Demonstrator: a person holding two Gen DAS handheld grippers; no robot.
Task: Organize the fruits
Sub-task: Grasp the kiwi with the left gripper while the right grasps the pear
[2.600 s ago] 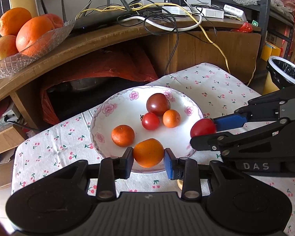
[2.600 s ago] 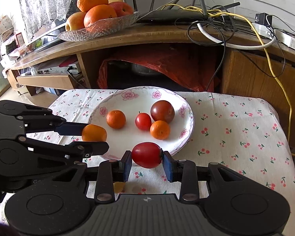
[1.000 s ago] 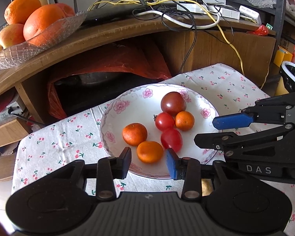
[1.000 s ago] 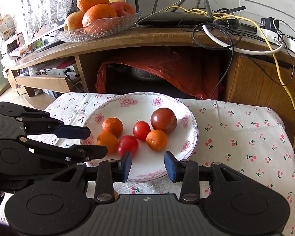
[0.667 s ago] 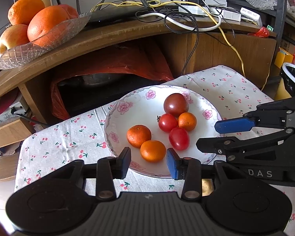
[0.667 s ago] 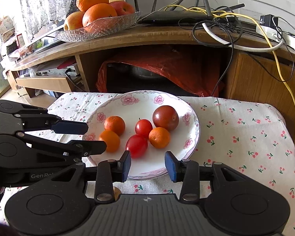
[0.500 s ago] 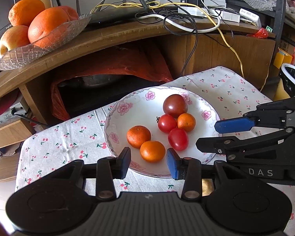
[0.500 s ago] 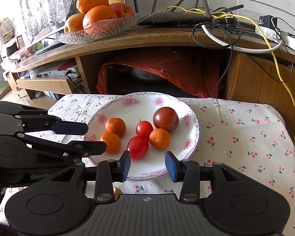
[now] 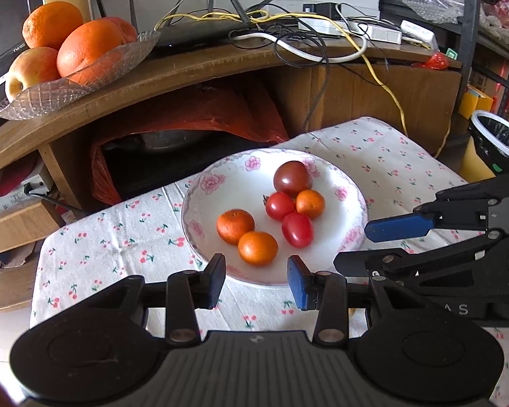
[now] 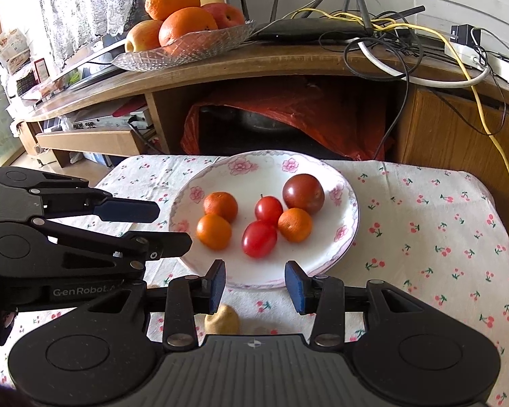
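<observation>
A white flowered plate [image 9: 220, 183] [image 10: 342, 237] on the cherry-print cloth holds several small fruits: a dark tomato [image 9: 293, 178] [image 10: 303, 193], red tomatoes [image 9: 297, 230] [image 10: 259, 238] and small oranges [image 9: 257, 248] [image 10: 213, 231]. My left gripper [image 9: 256, 277] is open and empty just in front of the plate's near rim. My right gripper [image 10: 255, 283] is open and empty at the near rim too. Each gripper shows in the other's view, the right one [image 9: 363, 244] and the left one [image 10: 173, 225], both open beside the plate.
A small yellowish fruit [image 10: 222, 319] lies on the cloth under my right gripper. A glass dish [image 9: 81, 78] [image 10: 186, 47] of big oranges and apples sits on the wooden shelf behind, next to tangled cables [image 9: 305, 40]. A bin [image 9: 498, 142] stands at right.
Both grippers let go of their fruit onto the plate and opened: the orange from the left, the red tomato from the right. Both then drew back slightly from the plate.
</observation>
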